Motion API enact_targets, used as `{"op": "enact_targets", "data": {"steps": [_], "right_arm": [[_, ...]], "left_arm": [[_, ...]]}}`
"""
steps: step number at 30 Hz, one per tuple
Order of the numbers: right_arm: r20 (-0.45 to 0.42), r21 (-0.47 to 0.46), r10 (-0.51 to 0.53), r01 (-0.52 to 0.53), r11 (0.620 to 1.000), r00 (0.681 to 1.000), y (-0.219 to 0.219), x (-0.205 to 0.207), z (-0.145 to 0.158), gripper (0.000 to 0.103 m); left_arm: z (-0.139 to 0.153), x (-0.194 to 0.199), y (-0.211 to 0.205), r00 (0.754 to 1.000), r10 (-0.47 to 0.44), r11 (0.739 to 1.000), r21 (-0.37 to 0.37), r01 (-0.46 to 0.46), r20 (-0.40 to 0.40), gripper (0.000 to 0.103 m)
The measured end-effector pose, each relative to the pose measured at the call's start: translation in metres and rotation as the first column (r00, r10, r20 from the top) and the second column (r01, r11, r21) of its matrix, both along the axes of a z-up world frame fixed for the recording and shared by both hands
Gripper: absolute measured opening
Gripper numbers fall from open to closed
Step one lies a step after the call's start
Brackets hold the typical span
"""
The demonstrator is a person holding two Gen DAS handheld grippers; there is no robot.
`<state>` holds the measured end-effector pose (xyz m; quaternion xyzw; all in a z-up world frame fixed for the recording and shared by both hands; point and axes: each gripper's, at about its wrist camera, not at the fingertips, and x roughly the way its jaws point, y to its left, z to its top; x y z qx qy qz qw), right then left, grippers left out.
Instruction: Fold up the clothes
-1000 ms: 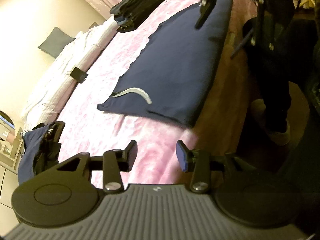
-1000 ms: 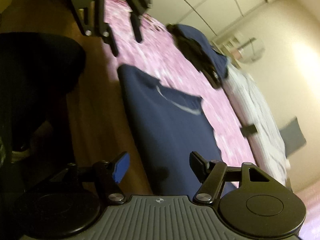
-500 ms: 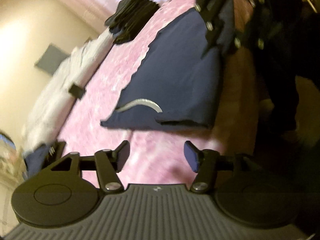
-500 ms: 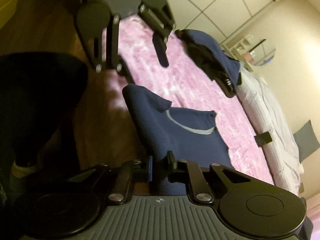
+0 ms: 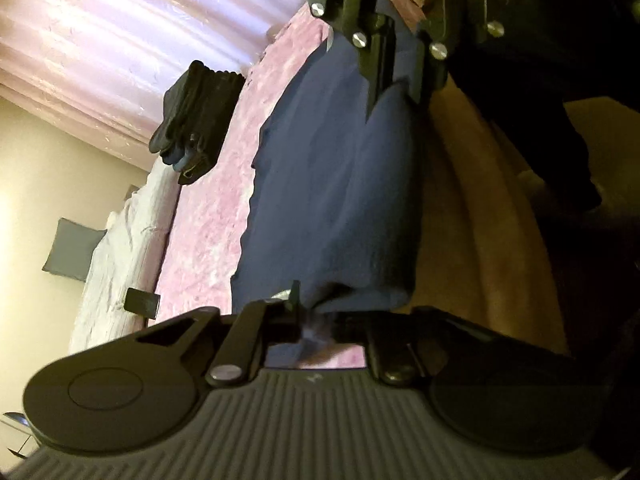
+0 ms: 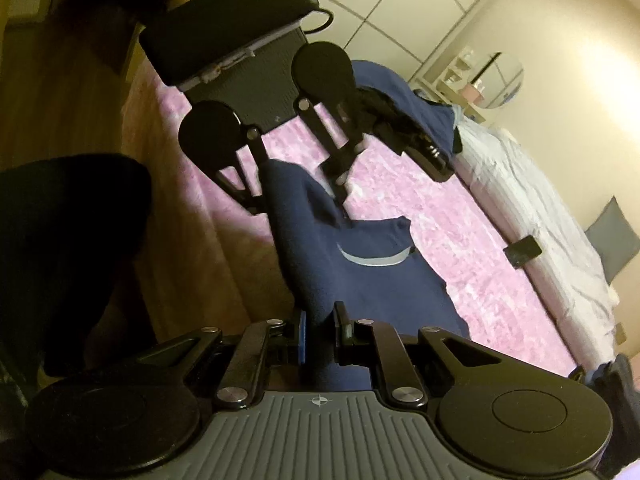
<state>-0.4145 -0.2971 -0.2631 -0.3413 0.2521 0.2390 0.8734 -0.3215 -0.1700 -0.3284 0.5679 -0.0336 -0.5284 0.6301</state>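
A navy shirt [image 5: 332,184] lies lengthwise along the near edge of the pink bedspread [image 5: 208,220]. Its grey collar band [image 6: 376,260] shows in the right wrist view. My left gripper [image 5: 318,314] is closing its jaws on the shirt's edge beside the collar, with bunched fabric pinched between them. In the right wrist view the left gripper [image 6: 298,200] holds that corner raised. My right gripper [image 6: 320,332] is shut on a fold of the shirt [image 6: 372,292] at the opposite end. From the left wrist view the right gripper [image 5: 394,92] hangs at the top.
A stack of dark folded clothes [image 5: 196,120] sits further back on the bed. A loose dark and navy pile [image 6: 400,112] lies toward the white bedding [image 6: 540,220]. A small black object [image 6: 522,251] and a grey pillow [image 5: 72,256] are there. A person's dark-clothed leg [image 5: 540,100] stands beside the bed.
My left gripper came up to the shirt's collar end and its jaws went from wide apart to pinching the fabric. The right gripper closed on the other end and lifted it slightly.
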Motion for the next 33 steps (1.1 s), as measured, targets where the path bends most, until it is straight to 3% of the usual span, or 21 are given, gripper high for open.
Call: {"op": "enact_targets", "data": {"steps": [6, 10, 13, 17, 20, 22, 24, 26, 27, 29, 31, 32, 33], "right_arm": [[0.045, 0.256, -0.127, 0.112, 0.960, 0.991, -0.042, -0.012, 0.027, 0.011], [0.071, 0.436, -0.278, 0.221, 0.873, 0.958, -0.088, -0.025, 0.045, 0.011], [0.040, 0.562, -0.421, 0.328, 0.759, 0.906, -0.130, -0.043, 0.049, 0.010], [-0.071, 0.668, -0.592, 0.479, 0.570, 0.803, -0.190, -0.067, 0.035, 0.010], [-0.222, 0.708, -0.655, 0.582, 0.401, 0.722, -0.231, -0.077, 0.009, 0.010], [-0.357, 0.727, -0.649, 0.636, 0.259, 0.672, -0.255, -0.083, -0.012, 0.011], [-0.451, 0.741, -0.613, 0.655, 0.148, 0.649, -0.273, -0.086, -0.026, 0.011], [-0.480, 0.761, -0.587, 0.642, 0.090, 0.652, -0.281, -0.090, -0.032, 0.011], [-0.485, 0.769, -0.579, 0.635, 0.075, 0.655, -0.283, -0.091, -0.033, 0.011], [-0.493, 0.780, -0.566, 0.624, 0.048, 0.660, -0.287, -0.094, -0.034, 0.013], [-0.505, 0.785, -0.572, 0.620, 0.006, 0.646, -0.290, -0.099, -0.034, 0.053], [-0.504, 0.790, -0.584, 0.613, -0.013, 0.637, -0.291, -0.103, -0.032, 0.061], [-0.496, 0.800, -0.594, 0.600, -0.030, 0.633, -0.291, -0.106, -0.030, 0.062]], "left_arm": [[0.055, 0.000, -0.053, 0.996, 0.002, 1.000, -0.018, 0.000, 0.091, 0.008], [0.091, -0.009, -0.125, 0.978, -0.091, 0.996, 0.011, 0.090, 0.187, 0.008], [0.101, -0.028, -0.191, 0.961, -0.191, 0.982, 0.034, 0.188, 0.202, 0.008], [0.080, -0.052, -0.272, 0.941, -0.303, 0.953, 0.043, 0.299, 0.150, 0.008], [0.046, -0.063, -0.325, 0.954, -0.300, 0.953, 0.058, 0.298, 0.015, 0.012], [0.021, -0.068, -0.345, 0.958, -0.277, 0.955, 0.087, 0.283, -0.077, 0.015], [0.008, -0.068, -0.349, 0.959, -0.263, 0.955, 0.112, 0.275, -0.110, 0.020], [0.010, -0.058, -0.342, 0.963, -0.237, 0.965, 0.087, 0.249, -0.125, 0.028], [0.015, -0.052, -0.336, 0.968, -0.210, 0.973, 0.070, 0.221, -0.137, 0.035], [0.024, -0.039, -0.327, 0.976, -0.151, 0.986, 0.043, 0.160, -0.159, 0.038], [0.034, -0.027, -0.310, 0.979, -0.092, 0.995, 0.023, 0.098, -0.184, 0.038], [0.038, -0.023, -0.300, 0.978, -0.062, 0.998, 0.020, 0.067, -0.198, 0.038], [0.041, -0.020, -0.289, 0.976, -0.037, 0.999, 0.018, 0.042, -0.214, 0.038]]}}
